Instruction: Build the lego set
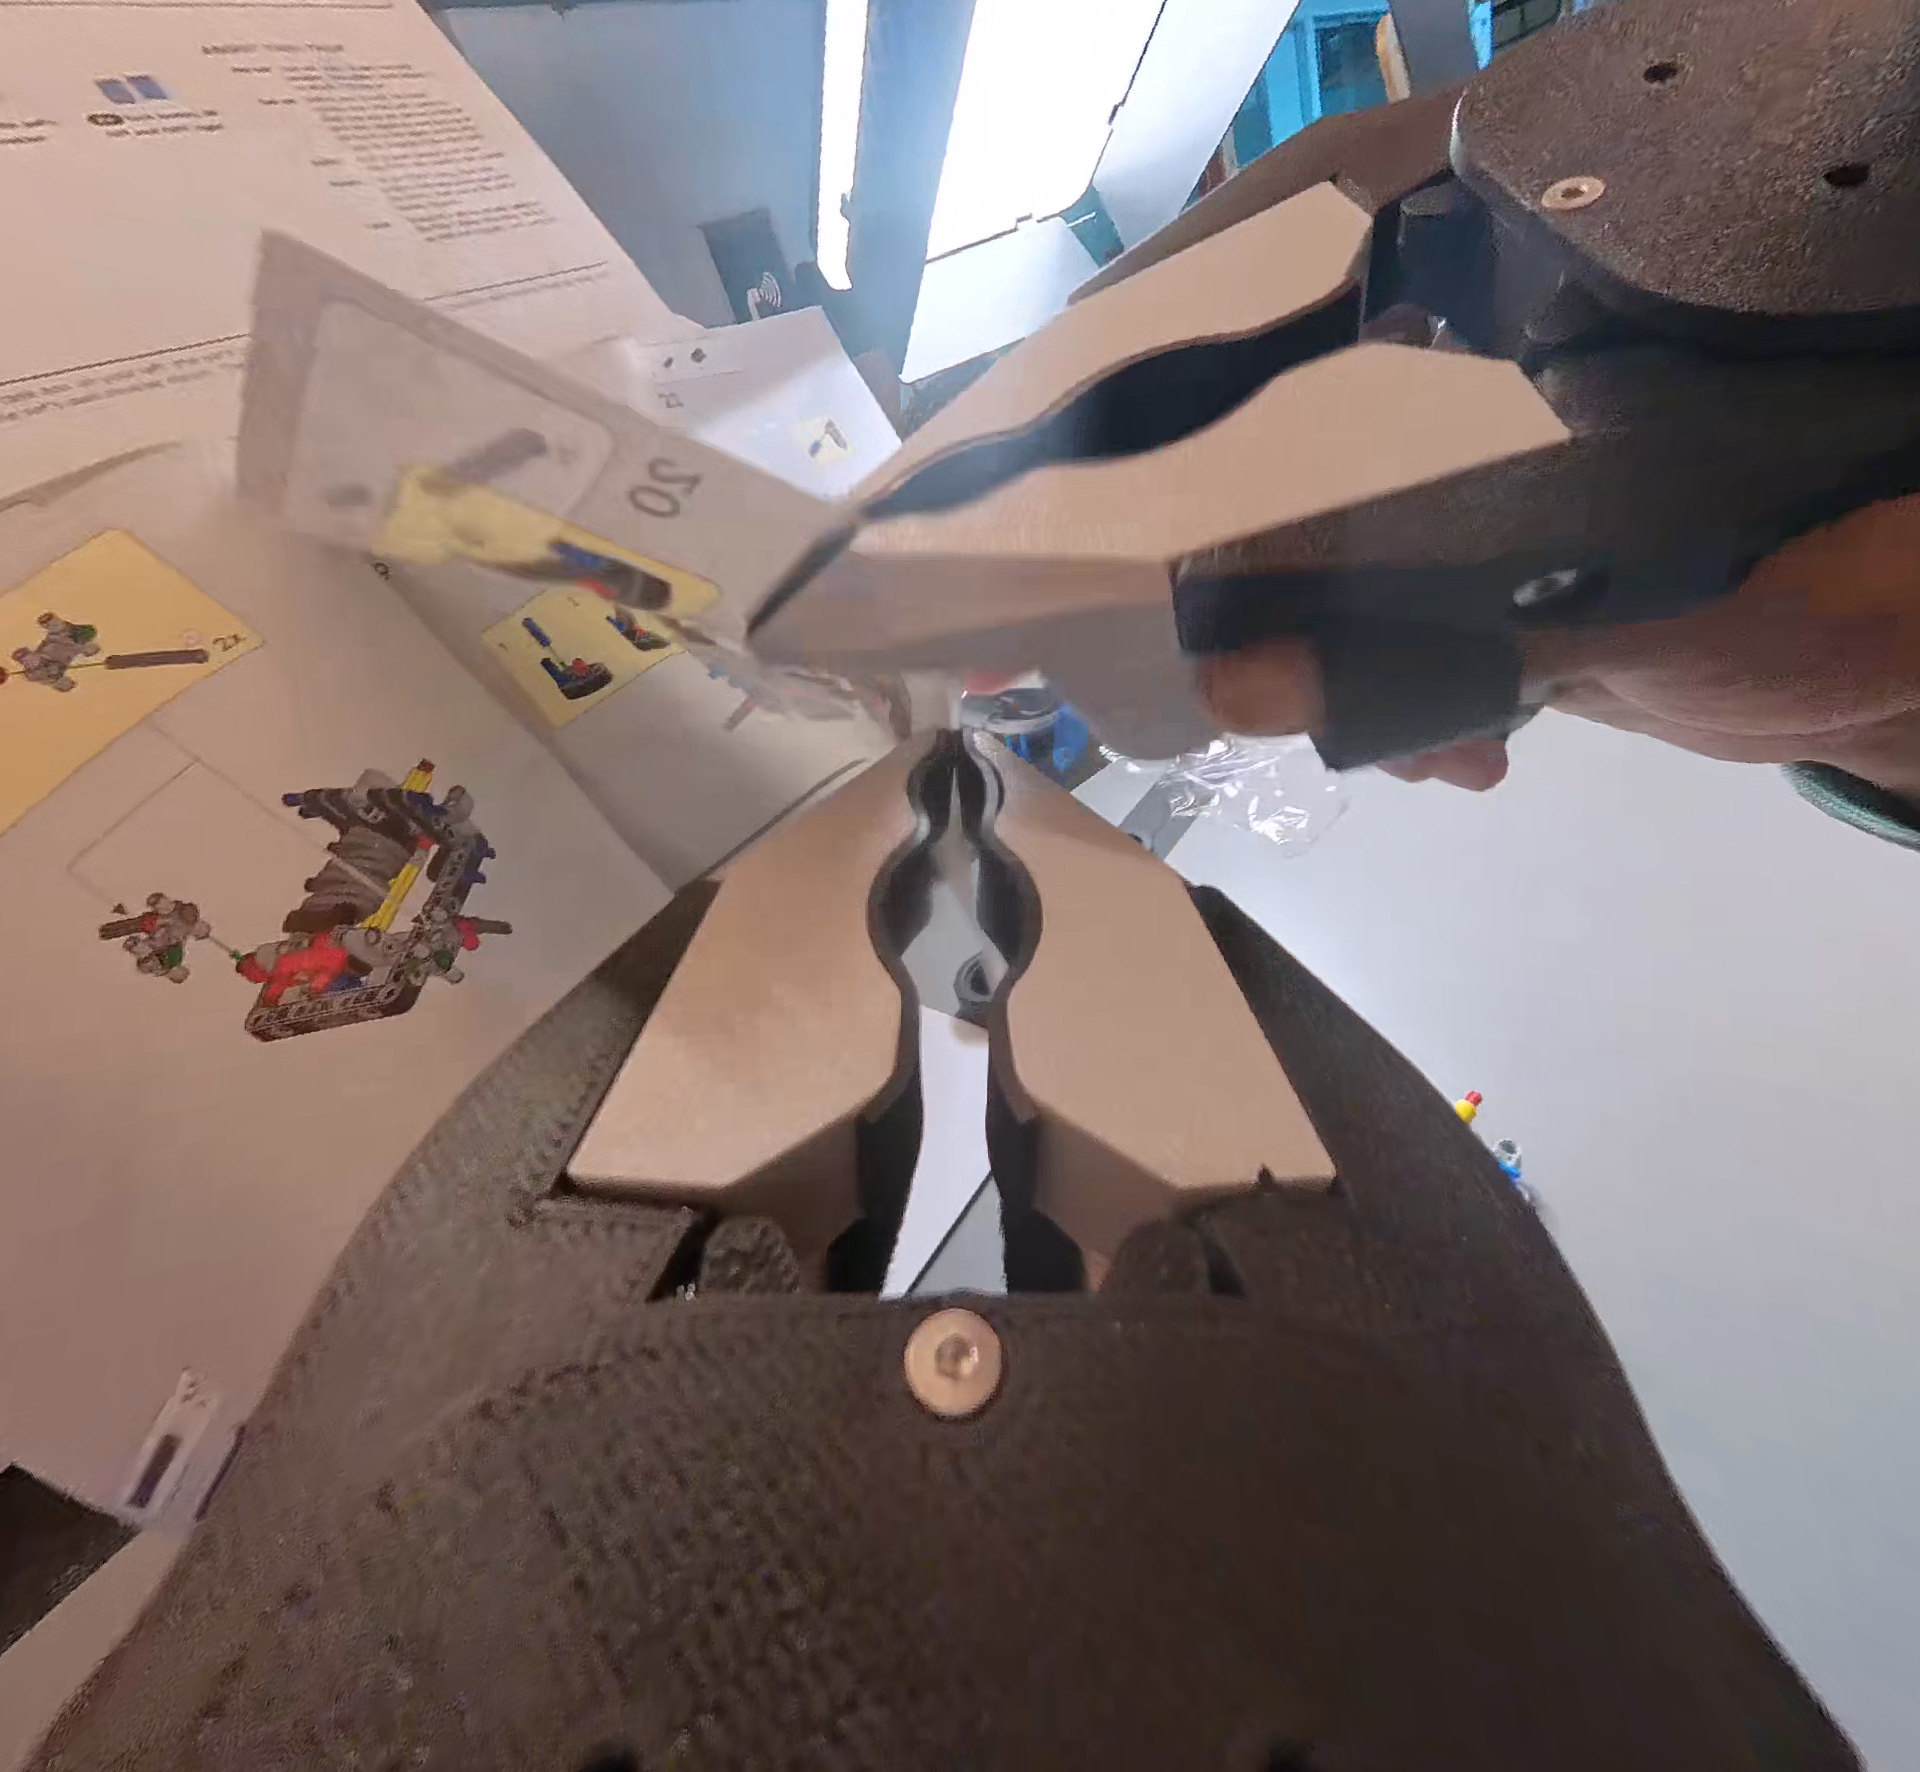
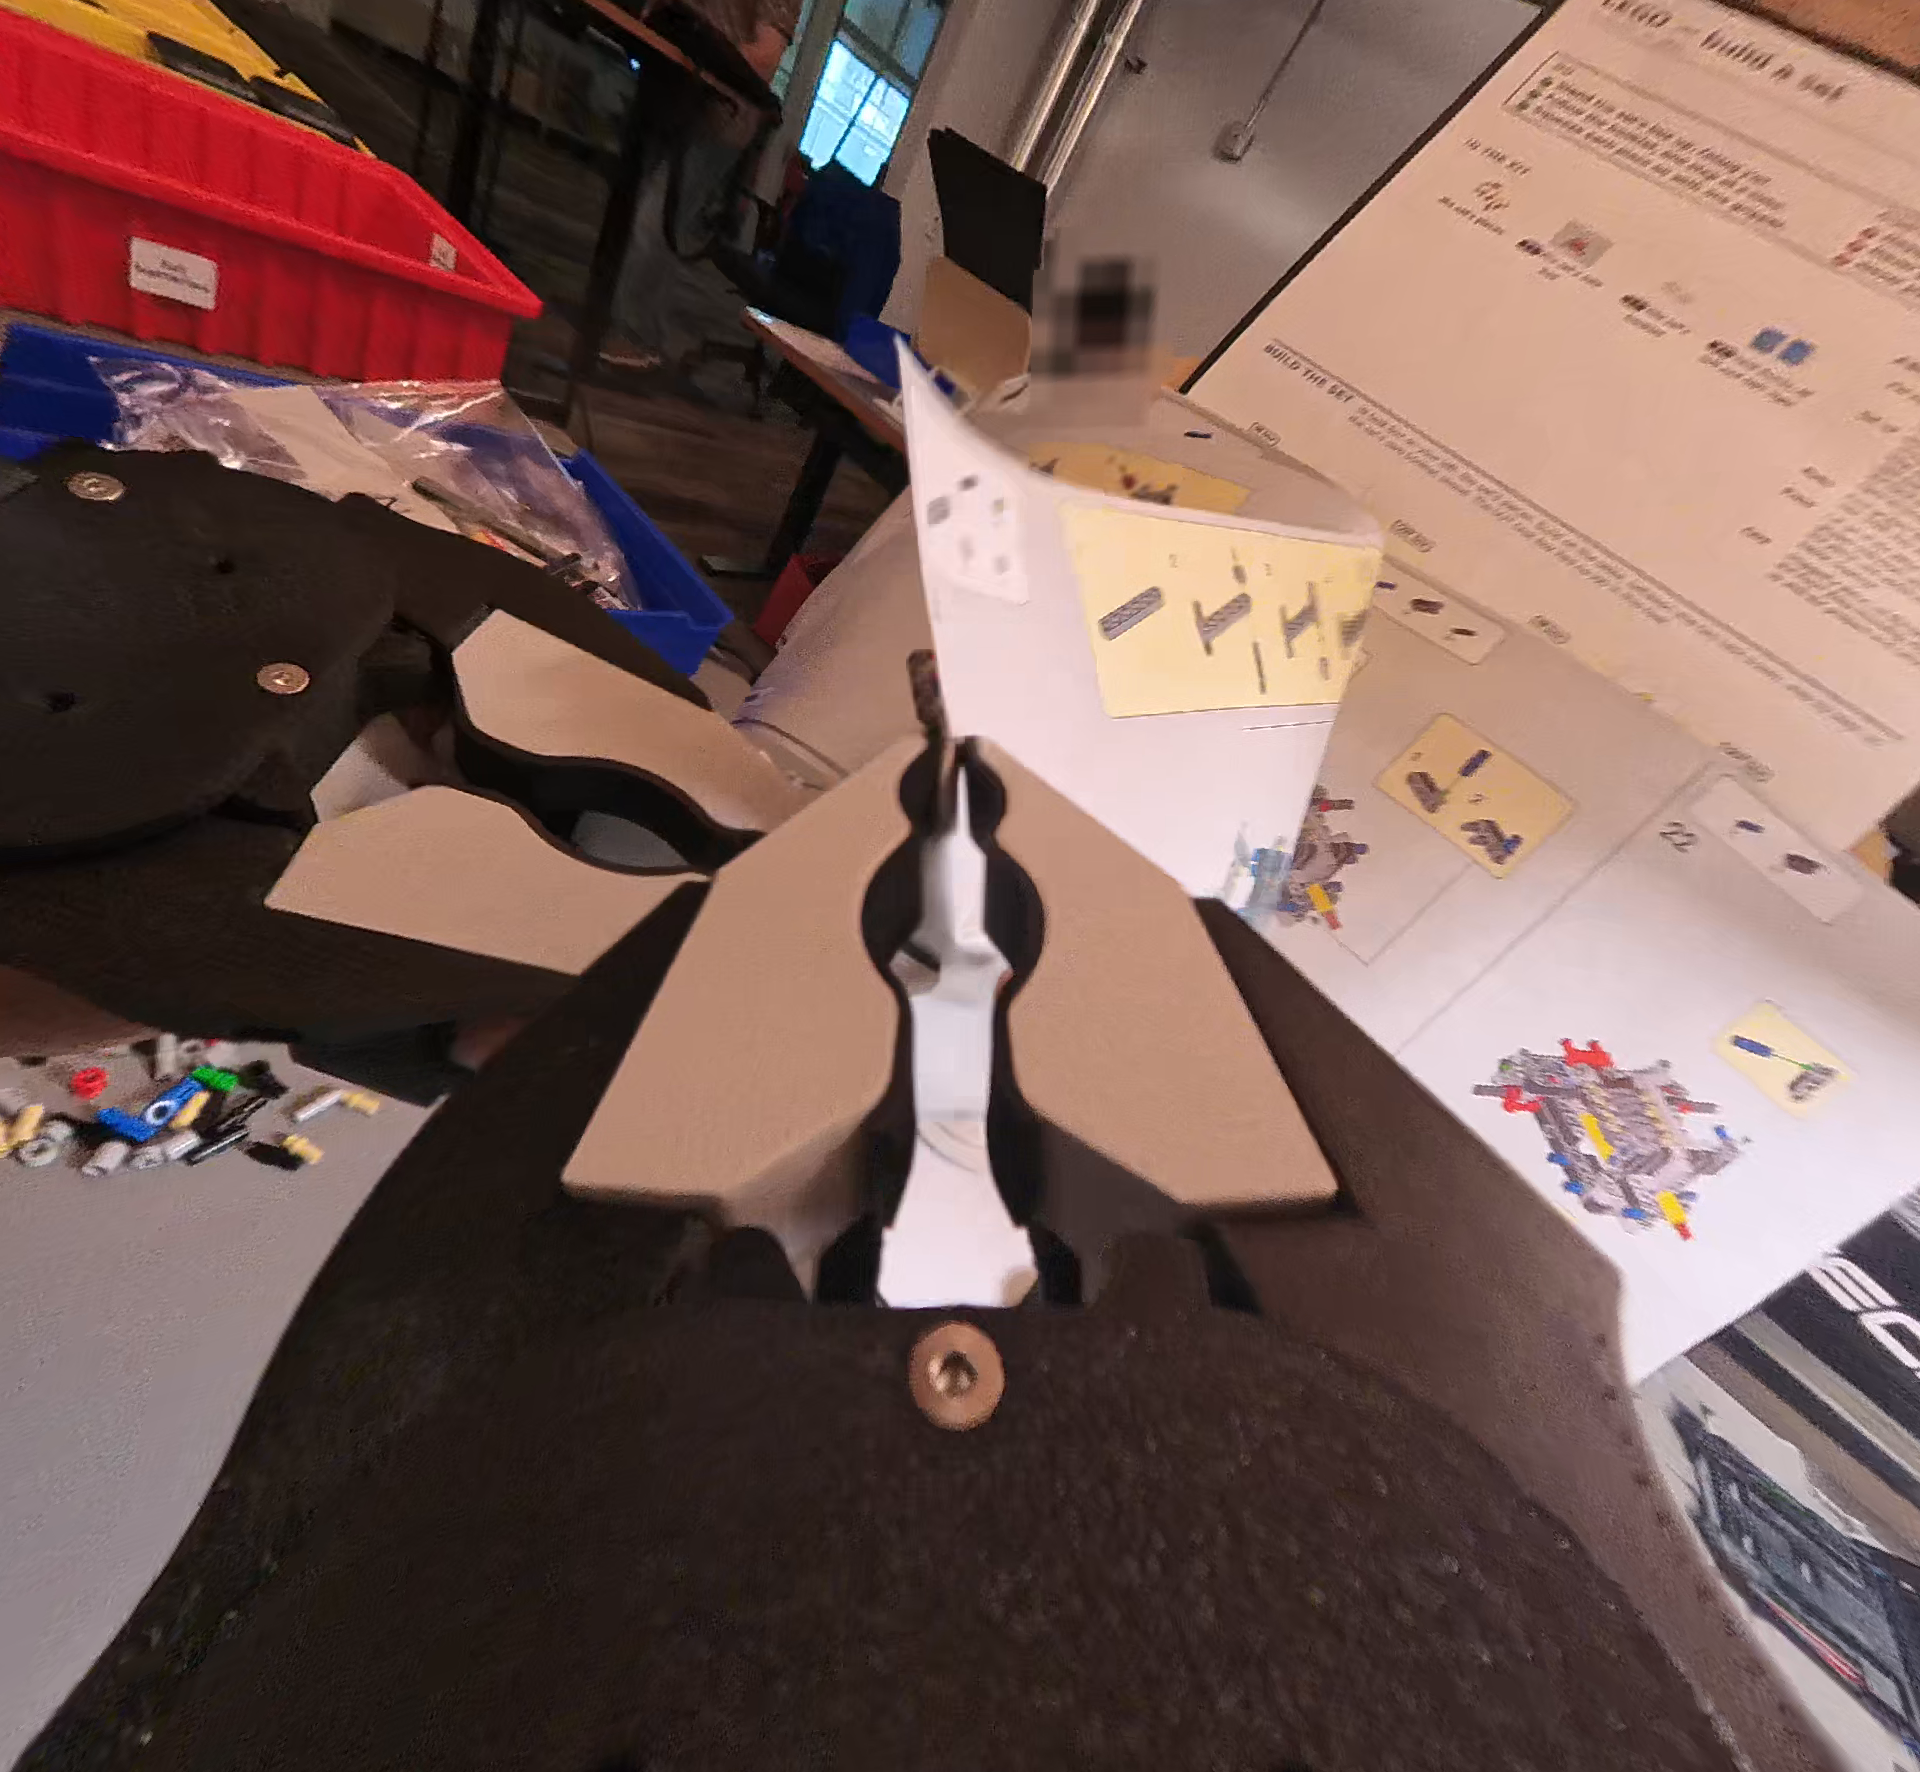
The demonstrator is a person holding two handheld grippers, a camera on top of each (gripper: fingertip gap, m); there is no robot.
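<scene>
My right gripper (image 2: 958,754) pinched a lifted page (image 2: 1122,683) of the instruction booklet (image 2: 1621,1026), while my left gripper (image 1: 951,751), fingertips together, hovered near it holding nothing.

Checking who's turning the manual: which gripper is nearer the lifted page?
Right. The right gripper is pinching the lifted page at its edge; the left gripper sits shut just below and beside it, not touching.

Left claw (image 1: 951,751) closed, empty; right claw (image 2: 951,751) pinched closed.
</scene>
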